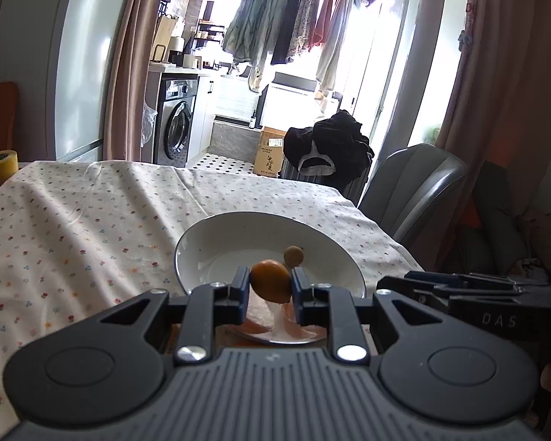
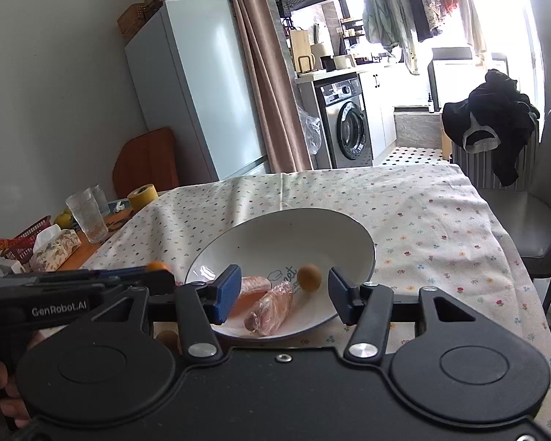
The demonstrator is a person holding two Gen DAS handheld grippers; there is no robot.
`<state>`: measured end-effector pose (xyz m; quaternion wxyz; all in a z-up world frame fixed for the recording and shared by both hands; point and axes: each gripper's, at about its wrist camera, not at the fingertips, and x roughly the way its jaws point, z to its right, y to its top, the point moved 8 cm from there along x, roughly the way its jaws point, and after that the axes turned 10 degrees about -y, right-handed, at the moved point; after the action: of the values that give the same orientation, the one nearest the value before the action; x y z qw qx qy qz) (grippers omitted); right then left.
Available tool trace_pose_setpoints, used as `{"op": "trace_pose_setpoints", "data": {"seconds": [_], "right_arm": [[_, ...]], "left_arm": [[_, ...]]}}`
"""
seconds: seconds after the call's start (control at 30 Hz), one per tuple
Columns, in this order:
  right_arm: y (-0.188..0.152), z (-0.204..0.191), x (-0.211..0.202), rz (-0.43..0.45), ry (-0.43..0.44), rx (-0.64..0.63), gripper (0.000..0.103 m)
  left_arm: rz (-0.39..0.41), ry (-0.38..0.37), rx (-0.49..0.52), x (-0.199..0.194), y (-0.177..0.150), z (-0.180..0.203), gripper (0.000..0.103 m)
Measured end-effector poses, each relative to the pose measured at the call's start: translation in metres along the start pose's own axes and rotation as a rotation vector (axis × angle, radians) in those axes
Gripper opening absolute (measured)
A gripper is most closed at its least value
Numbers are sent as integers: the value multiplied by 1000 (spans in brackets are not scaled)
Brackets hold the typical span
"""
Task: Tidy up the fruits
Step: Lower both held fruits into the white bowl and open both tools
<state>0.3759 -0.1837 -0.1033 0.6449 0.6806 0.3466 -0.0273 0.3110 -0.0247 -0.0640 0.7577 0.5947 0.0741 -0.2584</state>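
Observation:
My left gripper (image 1: 270,286) is shut on an orange kumquat (image 1: 271,281) and holds it above the near part of a white plate (image 1: 238,231). A small tan round fruit (image 1: 294,255) lies in the plate just beyond it. In the right wrist view the plate's rim (image 2: 349,228) holds the tan fruit (image 2: 309,276) and two plastic-wrapped pieces (image 2: 270,310). My right gripper (image 2: 281,294) is open and empty over the plate's near edge. The left gripper (image 2: 92,286) shows at the left with the kumquat (image 2: 157,266) at its tip.
The table wears a floral cloth (image 2: 422,220). At its left end stand drinking glasses (image 2: 88,217), a tissue pack (image 2: 55,250), a yellow tape roll (image 2: 141,195) and a red basket (image 2: 29,235). A grey chair (image 1: 415,191) stands at the right side.

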Motion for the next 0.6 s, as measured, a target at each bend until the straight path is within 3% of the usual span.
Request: {"op": "trace_pose_setpoints", "data": {"seconds": [0.33, 0.53, 0.6], "right_arm": [[-14, 14, -8, -19, -16, 20, 56], [-21, 20, -10, -31, -24, 35, 57], [-23, 21, -10, -34, -23, 34, 58]], "left_arm": [[-20, 7, 18, 21, 11, 9, 23], [-11, 38, -16, 15, 10, 0, 54], [-5, 50, -15, 9, 9, -3, 56]]}}
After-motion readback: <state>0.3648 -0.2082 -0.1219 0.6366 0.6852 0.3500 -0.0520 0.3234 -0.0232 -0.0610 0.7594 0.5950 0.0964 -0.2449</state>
